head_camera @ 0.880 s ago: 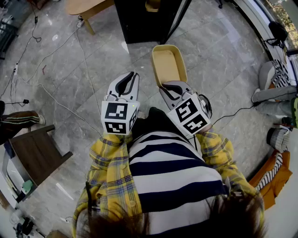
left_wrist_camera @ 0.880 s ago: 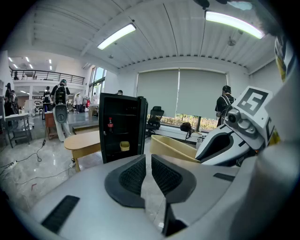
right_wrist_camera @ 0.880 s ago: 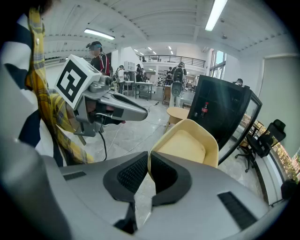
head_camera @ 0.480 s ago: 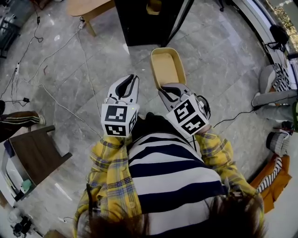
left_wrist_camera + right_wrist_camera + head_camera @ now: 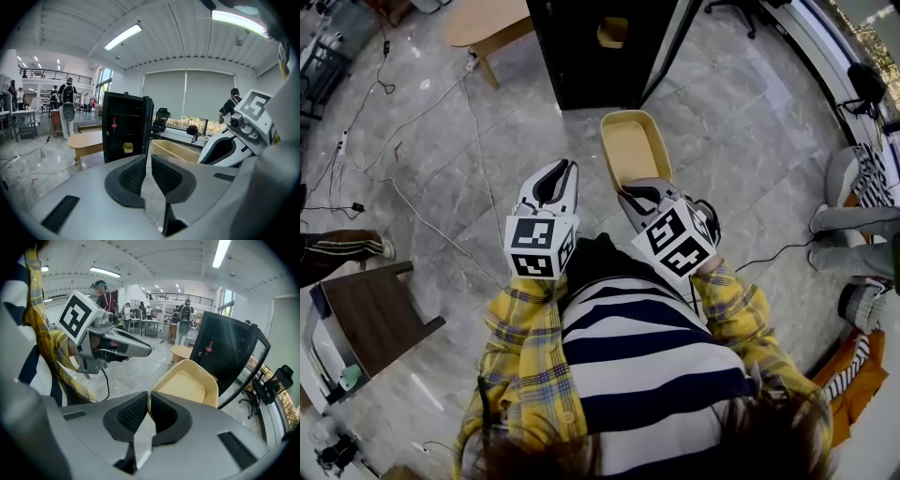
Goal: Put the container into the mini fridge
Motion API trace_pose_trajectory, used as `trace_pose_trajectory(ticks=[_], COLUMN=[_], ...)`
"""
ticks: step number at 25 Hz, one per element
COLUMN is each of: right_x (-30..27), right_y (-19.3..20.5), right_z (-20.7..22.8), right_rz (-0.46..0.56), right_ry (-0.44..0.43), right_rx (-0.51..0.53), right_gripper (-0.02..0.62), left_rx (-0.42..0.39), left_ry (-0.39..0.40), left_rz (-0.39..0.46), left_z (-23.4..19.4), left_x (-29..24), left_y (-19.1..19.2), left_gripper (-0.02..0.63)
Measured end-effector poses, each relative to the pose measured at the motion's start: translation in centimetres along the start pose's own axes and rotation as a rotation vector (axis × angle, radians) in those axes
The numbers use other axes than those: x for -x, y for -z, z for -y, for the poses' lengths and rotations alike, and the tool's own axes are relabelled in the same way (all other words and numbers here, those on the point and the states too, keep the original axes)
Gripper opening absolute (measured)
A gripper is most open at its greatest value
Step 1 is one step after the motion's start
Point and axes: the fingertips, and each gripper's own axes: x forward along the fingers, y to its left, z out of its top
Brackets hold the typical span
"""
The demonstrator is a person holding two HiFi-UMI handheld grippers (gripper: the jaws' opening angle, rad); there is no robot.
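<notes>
A beige, empty rectangular container [image 5: 632, 148] is held out in front of me, above the floor. My right gripper [image 5: 630, 194] is shut on its near rim; in the right gripper view the rim of the container [image 5: 185, 383] sits between the pads. My left gripper [image 5: 557, 175] hangs beside it to the left, shut with nothing between its jaws. Ahead stands the black mini fridge [image 5: 598, 47] with its door open. The left gripper view shows the mini fridge [image 5: 123, 126] holding a bottle and a small yellow cup on its shelves.
A round wooden table [image 5: 484, 22] stands left of the fridge. Cables [image 5: 412, 122] trail over the marble floor. A dark wooden stool [image 5: 370, 309] sits at lower left. Seated people's legs [image 5: 853, 202] are at the right edge.
Both grippers and the container have drifted forward, closer to the open fridge. More of the fridge's inside shows now.
</notes>
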Motion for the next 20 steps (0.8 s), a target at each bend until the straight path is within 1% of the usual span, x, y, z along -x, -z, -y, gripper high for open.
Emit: trace_pose_trajectory(ticks=[7, 12, 15, 20], right_x=[-1.2, -2.8, -4.1, -6.2], right_y=[-0.2, -1.1, -1.5, -3.1], right_z=[0.9, 1.7, 2.6, 5.1], right_rz=[-0.004, -0.015, -0.035, -0.057], right_ry=[-0.038, -0.056, -0.049, -0.032], right_rx=[0.012, 0.012, 0.000, -0.035], right_gripper=[0.043, 0.043, 0.043, 0.043], left_rx=[-0.003, 0.003, 0.020, 0.026], left_ry=[-0.024, -0.034, -0.020, 0.028], left_rz=[0.003, -0.010, -0.015, -0.026], left_z=[-0.4, -2.3, -3.7, -5.9], left_x=[-0.8, -2.2, -3.6, -6.3], left_y=[-0.4, -0.4, -0.3, -1.0], left_gripper=[0.049, 0.049, 0.049, 0.049])
